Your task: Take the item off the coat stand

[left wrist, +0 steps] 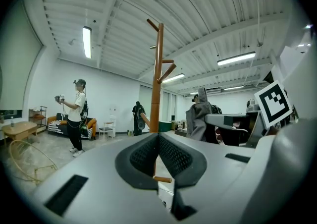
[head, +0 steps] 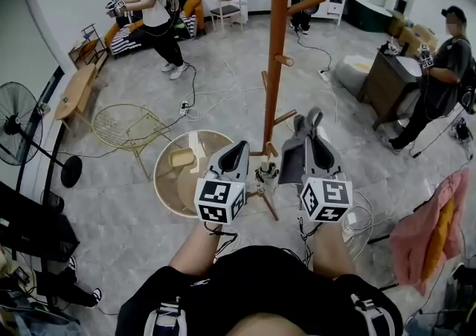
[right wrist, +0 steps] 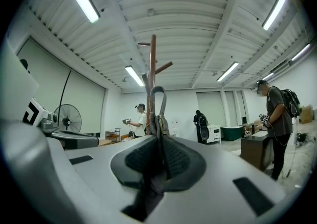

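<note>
The orange-brown wooden coat stand [head: 277,44] rises just ahead of me, with short pegs along its pole. My right gripper [head: 311,122] is shut on the strap of a grey bag [head: 292,160], which hangs from the jaws right beside the pole. In the right gripper view the strap's loop [right wrist: 158,104] sticks up out of the right gripper [right wrist: 159,139], with the stand [right wrist: 152,64] behind it. I cannot tell whether the bag touches a peg. My left gripper [head: 238,151] is shut and holds nothing, left of the pole. From the left gripper [left wrist: 158,136] I see the stand [left wrist: 157,79] and the bag [left wrist: 199,119].
A round table [head: 167,178] and a yellow wire chair [head: 130,128] stand to the left, a black fan [head: 22,123] farther left. Cables run across the floor. A person [head: 158,11] stands at the back left, another [head: 440,78] by a wooden cabinet [head: 385,85] on the right. Pink cloth [head: 435,227] hangs at the near right.
</note>
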Available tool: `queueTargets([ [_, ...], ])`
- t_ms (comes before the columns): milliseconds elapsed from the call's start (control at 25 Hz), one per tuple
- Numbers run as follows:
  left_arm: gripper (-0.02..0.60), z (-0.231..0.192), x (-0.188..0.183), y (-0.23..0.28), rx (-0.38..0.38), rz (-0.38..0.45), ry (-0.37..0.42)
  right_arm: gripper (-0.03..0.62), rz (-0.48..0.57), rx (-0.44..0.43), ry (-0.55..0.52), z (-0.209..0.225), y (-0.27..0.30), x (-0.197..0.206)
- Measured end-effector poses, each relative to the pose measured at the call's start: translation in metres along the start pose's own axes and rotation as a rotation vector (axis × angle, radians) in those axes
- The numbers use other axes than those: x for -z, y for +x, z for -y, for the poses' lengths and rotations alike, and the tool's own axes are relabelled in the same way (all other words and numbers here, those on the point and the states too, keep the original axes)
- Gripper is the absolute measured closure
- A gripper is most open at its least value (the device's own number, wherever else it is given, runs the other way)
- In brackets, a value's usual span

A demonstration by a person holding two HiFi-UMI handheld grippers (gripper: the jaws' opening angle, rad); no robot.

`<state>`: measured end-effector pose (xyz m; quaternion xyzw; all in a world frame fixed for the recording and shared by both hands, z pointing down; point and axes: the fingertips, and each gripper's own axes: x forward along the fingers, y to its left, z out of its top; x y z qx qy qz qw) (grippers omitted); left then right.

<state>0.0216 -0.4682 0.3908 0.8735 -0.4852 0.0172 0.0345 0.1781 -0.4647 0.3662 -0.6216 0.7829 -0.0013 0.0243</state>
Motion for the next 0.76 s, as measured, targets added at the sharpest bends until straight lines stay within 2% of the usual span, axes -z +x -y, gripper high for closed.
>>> queueTargets([
  [760,0.565,0.0005,0.0015,0.0012,-0.004,-0.007,0.007,0.546,-0.013,-0.018,-0.006,-0.0039,-0.0011,0.0078],
])
